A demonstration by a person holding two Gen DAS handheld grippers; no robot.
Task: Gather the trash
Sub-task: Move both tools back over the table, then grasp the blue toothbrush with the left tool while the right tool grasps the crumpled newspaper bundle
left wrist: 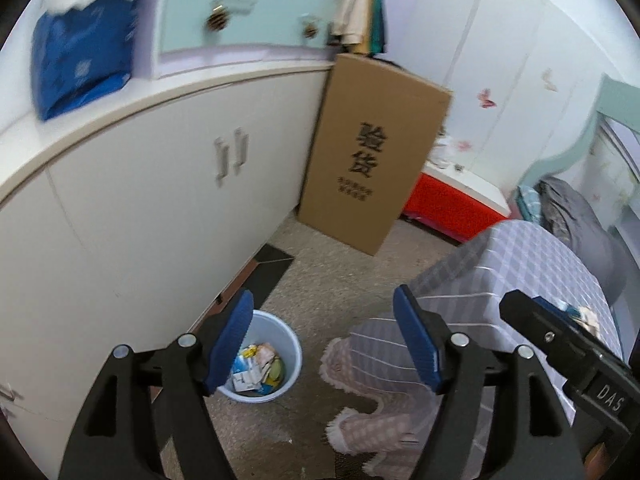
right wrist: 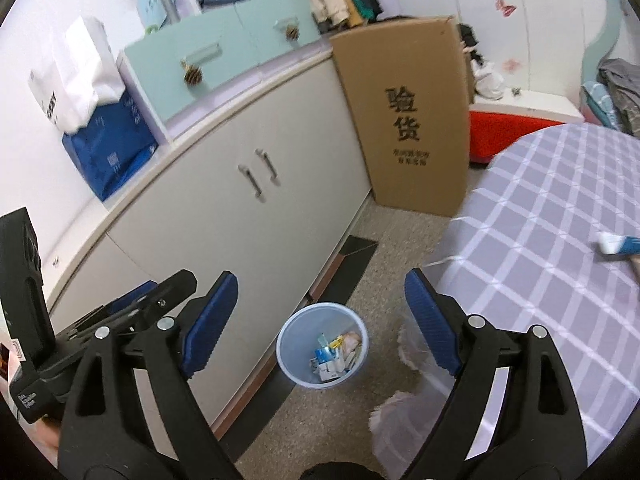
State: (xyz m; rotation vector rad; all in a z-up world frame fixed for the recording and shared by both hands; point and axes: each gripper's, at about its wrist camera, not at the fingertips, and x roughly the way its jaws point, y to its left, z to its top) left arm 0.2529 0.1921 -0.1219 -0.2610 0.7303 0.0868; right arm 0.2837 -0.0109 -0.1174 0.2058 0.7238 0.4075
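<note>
A light blue bin (left wrist: pixel 278 330) (right wrist: pixel 302 330) stands on the speckled floor beside a white cabinet, with several wrappers and cartons (left wrist: pixel 256 368) (right wrist: pixel 332 354) in it. My left gripper (left wrist: pixel 326 340) hangs above and to the right of the bin, open, with nothing between its blue pads. My right gripper (right wrist: pixel 322 328) is above the bin too, open and empty. Each gripper shows at the edge of the other's view: the right gripper (left wrist: pixel 536 308) and the left gripper (right wrist: pixel 160 292). A blue and white wrapper (right wrist: pixel 618 244) lies on the checked tablecloth (right wrist: pixel 540 220). Small scraps (left wrist: pixel 586 316) show behind the right gripper.
A white cabinet (right wrist: pixel 240 220) runs along the left, with a blue bag (right wrist: pixel 108 152) and mint drawers (right wrist: pixel 224 52) on top. A tall cardboard box (right wrist: pixel 412 120) and a red box (right wrist: pixel 504 128) stand at the far end. The cloth's pink fringe (left wrist: pixel 360 424) hangs near the bin.
</note>
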